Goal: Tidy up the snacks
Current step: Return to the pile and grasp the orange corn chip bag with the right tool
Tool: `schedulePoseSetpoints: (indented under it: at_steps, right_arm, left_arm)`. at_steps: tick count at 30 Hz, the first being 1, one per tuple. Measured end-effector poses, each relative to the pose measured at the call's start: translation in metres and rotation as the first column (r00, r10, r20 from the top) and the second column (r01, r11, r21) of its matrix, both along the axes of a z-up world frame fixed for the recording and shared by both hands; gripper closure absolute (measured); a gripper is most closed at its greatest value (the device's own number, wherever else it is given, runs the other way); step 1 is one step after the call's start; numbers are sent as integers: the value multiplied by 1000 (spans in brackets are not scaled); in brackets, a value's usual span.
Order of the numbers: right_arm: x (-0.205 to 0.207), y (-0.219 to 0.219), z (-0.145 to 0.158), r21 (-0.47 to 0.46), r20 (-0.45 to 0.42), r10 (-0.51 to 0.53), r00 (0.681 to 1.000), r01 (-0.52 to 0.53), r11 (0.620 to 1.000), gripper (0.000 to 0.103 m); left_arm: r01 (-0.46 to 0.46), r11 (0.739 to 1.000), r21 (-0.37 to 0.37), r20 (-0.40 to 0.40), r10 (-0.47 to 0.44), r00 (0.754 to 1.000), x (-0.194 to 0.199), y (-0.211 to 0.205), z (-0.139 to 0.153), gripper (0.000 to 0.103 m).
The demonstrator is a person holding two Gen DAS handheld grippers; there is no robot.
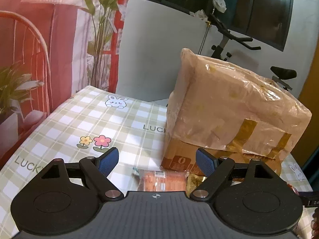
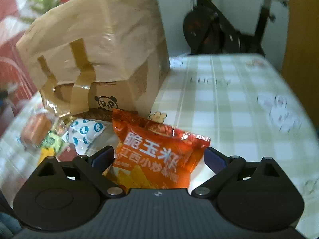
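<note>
A taped cardboard box (image 1: 229, 107) wrapped in plastic stands on the checked tablecloth (image 1: 79, 123); it also shows in the right wrist view (image 2: 99, 45). My left gripper (image 1: 157, 160) is open and empty, above a clear-wrapped orange snack (image 1: 159, 180) and a gold wrapper (image 1: 194, 181) by the box's front. My right gripper (image 2: 159, 157) is open, its fingers on either side of an orange corn-chip bag (image 2: 157, 151), with small gaps showing. A blue-dotted white packet (image 2: 85, 133), a green-yellow packet (image 2: 51, 141) and a wrapped orange cake (image 2: 35, 131) lie to its left.
An exercise bike (image 2: 223, 27) stands behind the table against a white wall. A printed backdrop with plants (image 1: 59, 49) hangs at the left. The tablecloth (image 2: 239, 99) stretches to the right of the box. A dark window (image 1: 229, 6) is above.
</note>
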State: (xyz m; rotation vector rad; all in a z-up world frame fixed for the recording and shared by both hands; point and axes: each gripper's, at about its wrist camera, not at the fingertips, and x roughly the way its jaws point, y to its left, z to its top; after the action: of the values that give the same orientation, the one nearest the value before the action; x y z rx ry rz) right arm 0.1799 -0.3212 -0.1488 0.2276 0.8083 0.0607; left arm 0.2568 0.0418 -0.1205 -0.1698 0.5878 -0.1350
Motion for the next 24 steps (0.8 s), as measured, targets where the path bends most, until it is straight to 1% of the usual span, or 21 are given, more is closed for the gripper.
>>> schedulePoseSetpoints:
  at_steps: [2, 5, 7, 9, 11, 17, 21, 24]
  right_arm:
    - [3, -2, -6, 47, -27, -14, 1000, 15, 999, 3]
    - [7, 3, -11, 71, -51, -11, 999, 14, 997, 3]
    - [11, 10, -11, 59, -53, -2, 999, 6, 998, 6]
    - [13, 16, -11, 53, -50, 15, 999, -12, 999, 13]
    - [14, 24, -11, 26, -40, 28, 999, -27, 999, 14]
    - [14, 50, -8, -31, -16, 119, 993, -120, 992, 16]
    - [10, 63, -6, -50, 9, 150, 989, -150, 987, 17]
    - [7, 69, -4, -57, 26, 167, 986, -165, 985, 17]
  left_arm:
    - [-3, 1000, 0, 0, 3, 1000, -1, 0, -1, 17]
    - [-6, 1000, 9, 2, 6, 1000, -3, 0, -2, 17]
    - [-6, 1000, 14, -3, 6, 1000, -4, 0, -3, 17]
    - [-9, 1000, 13, -9, 9, 1000, -4, 1, -5, 17]
    - [-11, 1000, 10, -15, 11, 1000, -5, 2, -6, 17]
    - [-9, 1000, 14, -39, 9, 999, -4, 1, -11, 17]
    - [11, 1000, 20, -80, -9, 997, -1, 0, -20, 17]
    - [32, 999, 10, -127, -31, 991, 5, 0, -31, 17]
